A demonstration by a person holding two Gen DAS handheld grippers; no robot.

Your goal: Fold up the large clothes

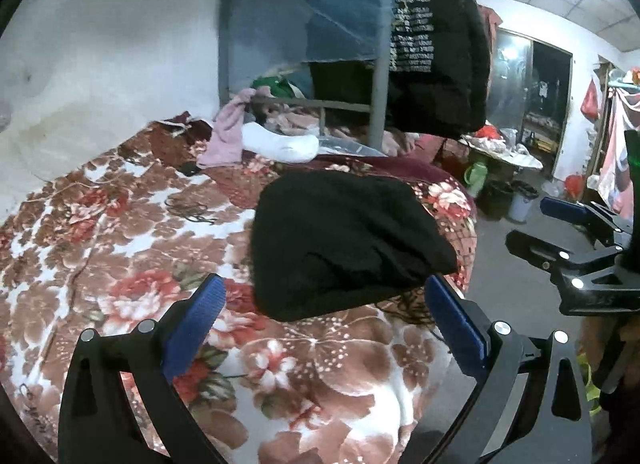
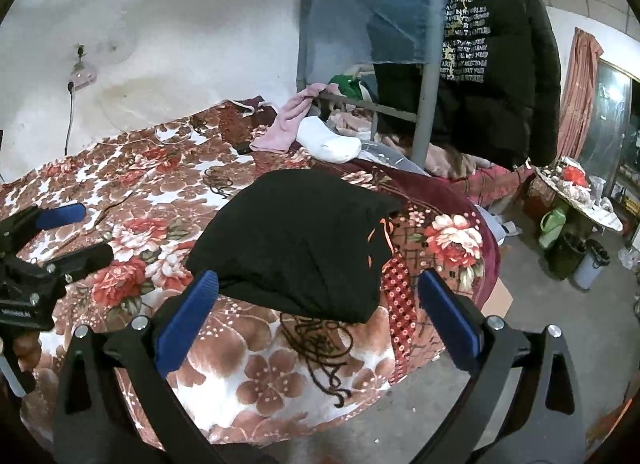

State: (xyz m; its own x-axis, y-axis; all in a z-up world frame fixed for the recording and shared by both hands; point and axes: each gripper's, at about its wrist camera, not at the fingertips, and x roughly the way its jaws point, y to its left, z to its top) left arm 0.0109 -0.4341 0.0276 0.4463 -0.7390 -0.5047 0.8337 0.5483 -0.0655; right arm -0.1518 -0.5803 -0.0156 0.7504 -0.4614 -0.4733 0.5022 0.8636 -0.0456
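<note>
One bed (image 1: 120,224) with a floral blanket carries one folded black garment (image 1: 340,244) near its right edge. One black jacket (image 2: 492,64) hangs behind. Two hand-held grippers, left (image 1: 320,328) and right (image 2: 318,316), hover open, empty, just before the garment.

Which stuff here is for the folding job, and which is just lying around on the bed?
For the job: folded black garment; left gripper and right gripper, both open and empty.

Just lying about: pink cloth; white sock; dark cord; hanging black jacket; flowered blanket.
</note>
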